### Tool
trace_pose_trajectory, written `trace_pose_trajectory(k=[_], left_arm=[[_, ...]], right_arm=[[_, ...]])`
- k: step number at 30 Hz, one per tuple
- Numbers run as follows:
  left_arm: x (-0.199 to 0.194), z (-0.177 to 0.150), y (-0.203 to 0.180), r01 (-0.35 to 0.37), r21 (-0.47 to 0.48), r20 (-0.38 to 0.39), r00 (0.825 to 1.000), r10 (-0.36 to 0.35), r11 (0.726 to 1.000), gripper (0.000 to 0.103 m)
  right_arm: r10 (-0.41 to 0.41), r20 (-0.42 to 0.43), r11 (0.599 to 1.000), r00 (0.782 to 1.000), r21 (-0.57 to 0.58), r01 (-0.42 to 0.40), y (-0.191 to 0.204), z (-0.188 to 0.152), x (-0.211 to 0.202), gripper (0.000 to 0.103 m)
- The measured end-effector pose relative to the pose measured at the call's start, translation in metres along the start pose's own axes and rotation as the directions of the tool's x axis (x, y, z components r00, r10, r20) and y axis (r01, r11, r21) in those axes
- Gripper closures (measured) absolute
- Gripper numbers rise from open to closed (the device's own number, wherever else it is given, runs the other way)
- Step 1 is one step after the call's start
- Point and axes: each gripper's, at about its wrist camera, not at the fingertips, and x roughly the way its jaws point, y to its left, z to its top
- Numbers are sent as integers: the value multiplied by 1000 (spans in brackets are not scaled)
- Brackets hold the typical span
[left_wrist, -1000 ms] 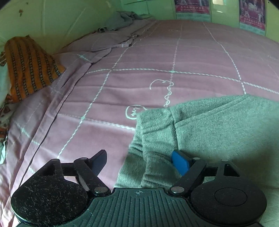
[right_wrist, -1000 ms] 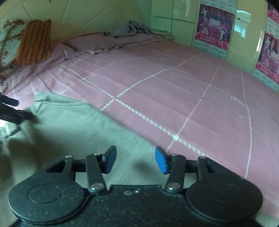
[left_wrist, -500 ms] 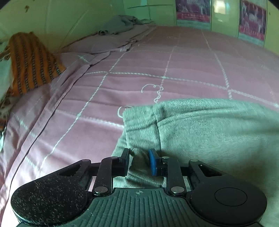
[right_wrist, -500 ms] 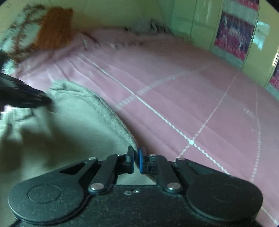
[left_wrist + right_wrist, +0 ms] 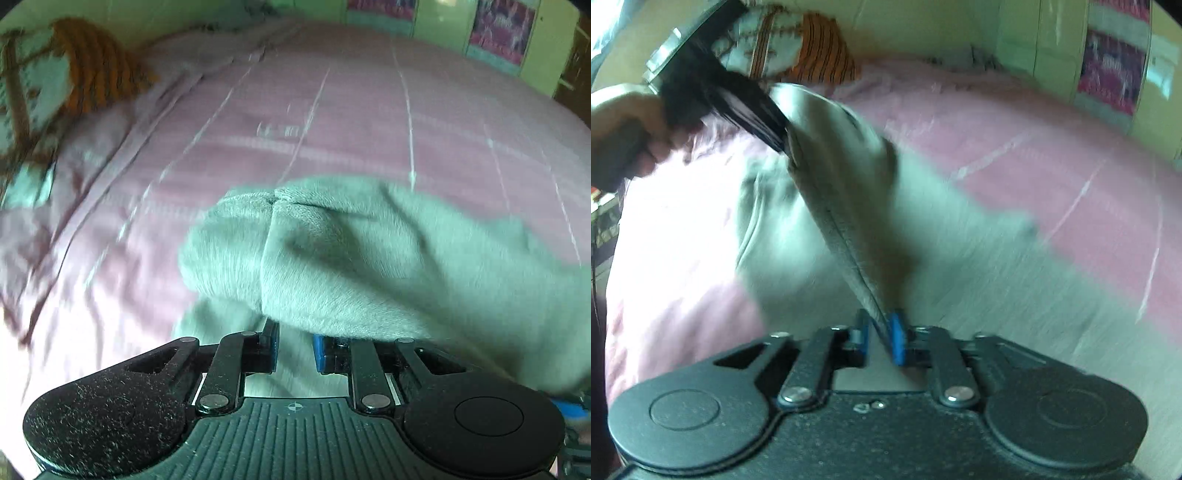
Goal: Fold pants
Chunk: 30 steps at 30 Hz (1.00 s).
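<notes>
The grey pants (image 5: 849, 206) are hanging lifted above the pink bedsheet (image 5: 332, 122), stretched between both grippers. The left gripper (image 5: 294, 349) is closing, its fingers (image 5: 320, 350) pinching a fold of the fabric. The right gripper (image 5: 881, 341) is easing slightly apart, its fingers (image 5: 897, 341) clamping the seamed edge. A hand (image 5: 624, 125) is gripping the left tool.

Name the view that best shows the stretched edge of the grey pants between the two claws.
The right wrist view: the pants' edge runs taut from the right claw up to the left claw. The left wrist view shows only bunched cloth over its own claw.
</notes>
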Motion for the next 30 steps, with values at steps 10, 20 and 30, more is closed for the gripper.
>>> trace_pose_trajectory(k=[10, 20, 30], left_arm=[[-36, -44, 36, 197, -300, 46, 980, -193, 933, 36], [18, -53, 22, 256, -502, 37, 961, -276, 826, 46], [16, -51, 20, 271, -482, 102, 962, -254, 833, 94]], right_arm=[[-25, 11, 949, 1000, 315, 20, -19, -22, -24, 81], [-13, -9, 820, 1000, 572, 16, -55, -64, -23, 77], [12, 73, 559, 997, 827, -67, -86, -81, -17, 77]])
